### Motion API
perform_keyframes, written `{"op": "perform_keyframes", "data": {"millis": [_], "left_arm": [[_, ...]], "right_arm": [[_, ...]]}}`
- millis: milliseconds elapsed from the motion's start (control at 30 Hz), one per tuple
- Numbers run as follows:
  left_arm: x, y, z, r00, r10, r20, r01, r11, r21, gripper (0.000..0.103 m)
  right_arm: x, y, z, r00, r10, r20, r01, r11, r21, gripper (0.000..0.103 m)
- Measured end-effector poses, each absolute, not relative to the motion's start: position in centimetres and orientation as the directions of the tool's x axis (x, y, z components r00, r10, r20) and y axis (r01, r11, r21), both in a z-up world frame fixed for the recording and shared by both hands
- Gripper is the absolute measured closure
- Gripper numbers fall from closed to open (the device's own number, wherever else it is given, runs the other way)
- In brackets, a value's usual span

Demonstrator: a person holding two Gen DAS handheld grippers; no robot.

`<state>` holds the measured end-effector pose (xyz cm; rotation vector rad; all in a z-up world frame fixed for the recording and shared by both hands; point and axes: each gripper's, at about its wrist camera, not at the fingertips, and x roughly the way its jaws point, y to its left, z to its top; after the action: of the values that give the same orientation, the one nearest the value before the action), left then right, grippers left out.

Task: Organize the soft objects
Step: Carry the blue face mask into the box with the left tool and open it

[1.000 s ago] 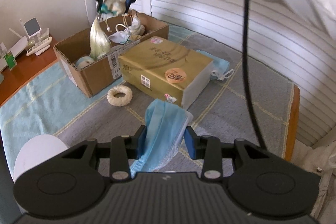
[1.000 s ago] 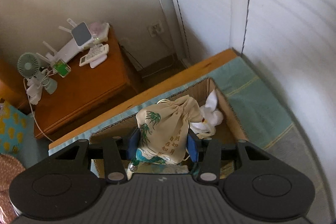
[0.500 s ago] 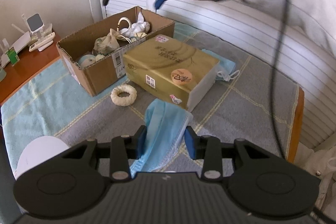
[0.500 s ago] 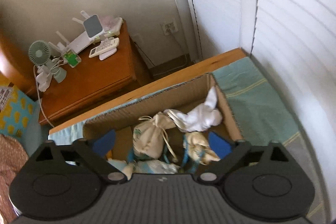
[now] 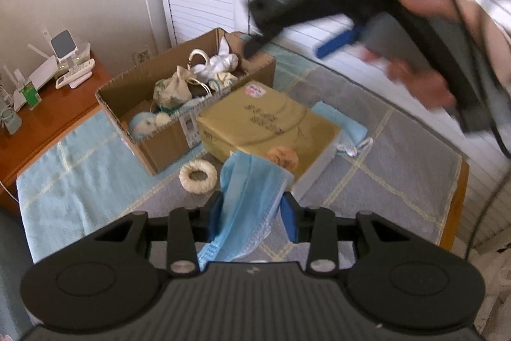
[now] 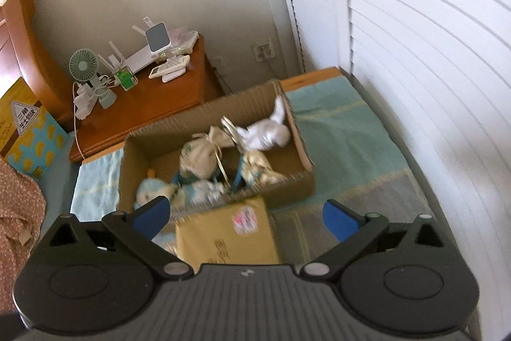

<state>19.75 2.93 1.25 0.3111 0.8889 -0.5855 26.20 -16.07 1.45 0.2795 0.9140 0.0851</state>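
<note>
My left gripper (image 5: 252, 213) is shut on a light blue face mask (image 5: 249, 197), lifted a little above the mat. Ahead stands the open cardboard box (image 5: 159, 146) with a cream drawstring pouch (image 5: 172, 91), a white cloth (image 5: 220, 64) and other soft items inside. My right gripper (image 6: 244, 218) is open and empty, hanging above the near edge of the box (image 6: 303, 181); the pouch (image 6: 201, 155) lies inside it. In the left wrist view the right gripper (image 5: 284, 48) is blurred, up at the right of the box.
A tan tissue pack (image 5: 268, 123) lies beside the box, with a cream ring (image 5: 198, 178) and another blue mask (image 5: 345, 123) on the blue-grey mat (image 5: 383, 181). A wooden side table (image 6: 153, 98) with a fan and small devices stands left. White louvred doors (image 6: 415, 53) close the right.
The right gripper opened and let the cream pouch fall into the box, then drew back to the right. The left gripper rose slightly with the mask.
</note>
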Motion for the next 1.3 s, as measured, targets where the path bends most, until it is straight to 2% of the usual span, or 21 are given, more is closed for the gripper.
{"op": "perform_keyframes", "data": {"millis": [300,467,633,900,967,1000,1033,1300], "left_arm": [[24.9,1.9,3.3,0.535,-0.298,-0.790,0.539,0.841,0.048,0.065],[28.4,1.0,3.6,0.542,-0.279,-0.793,0.525,0.849,0.060,0.064],[32.3,0.7,3.4,0.540,-0.263,-0.800,0.495,0.868,0.048,0.063],[37.5,1.0,2.2,0.548,-0.217,-0.808,0.425,0.904,0.046,0.062],[38.2,1.3,1.9,0.561,-0.186,-0.806,0.395,0.916,0.063,0.045],[38.5,1.5,1.7,0.569,-0.173,-0.804,0.379,0.923,0.069,0.027],[38.6,1.8,1.7,0.582,-0.170,-0.795,0.367,0.928,0.071,0.023],[37.5,2.6,2.4,0.600,-0.177,-0.780,0.344,0.938,0.052,0.018]], "right_arm": [[21.2,-18.8,0.0,0.627,0.139,-0.766,0.018,0.981,0.193,0.000],[19.8,-19.7,-0.6,0.613,0.148,-0.776,0.013,0.980,0.196,0.000],[18.7,-20.3,-0.7,0.609,0.143,-0.780,0.017,0.981,0.193,0.000],[17.3,-20.8,-0.6,0.648,0.054,-0.760,0.032,0.995,0.098,0.000],[17.2,-21.1,-0.6,0.648,0.055,-0.760,0.036,0.994,0.102,0.000],[17.1,-21.1,-0.7,0.647,0.055,-0.761,0.037,0.994,0.104,0.000],[17.1,-21.2,-0.8,0.645,0.057,-0.762,0.038,0.994,0.106,0.000],[16.4,-21.3,-1.6,0.654,0.024,-0.756,0.036,0.997,0.062,0.000]]}}
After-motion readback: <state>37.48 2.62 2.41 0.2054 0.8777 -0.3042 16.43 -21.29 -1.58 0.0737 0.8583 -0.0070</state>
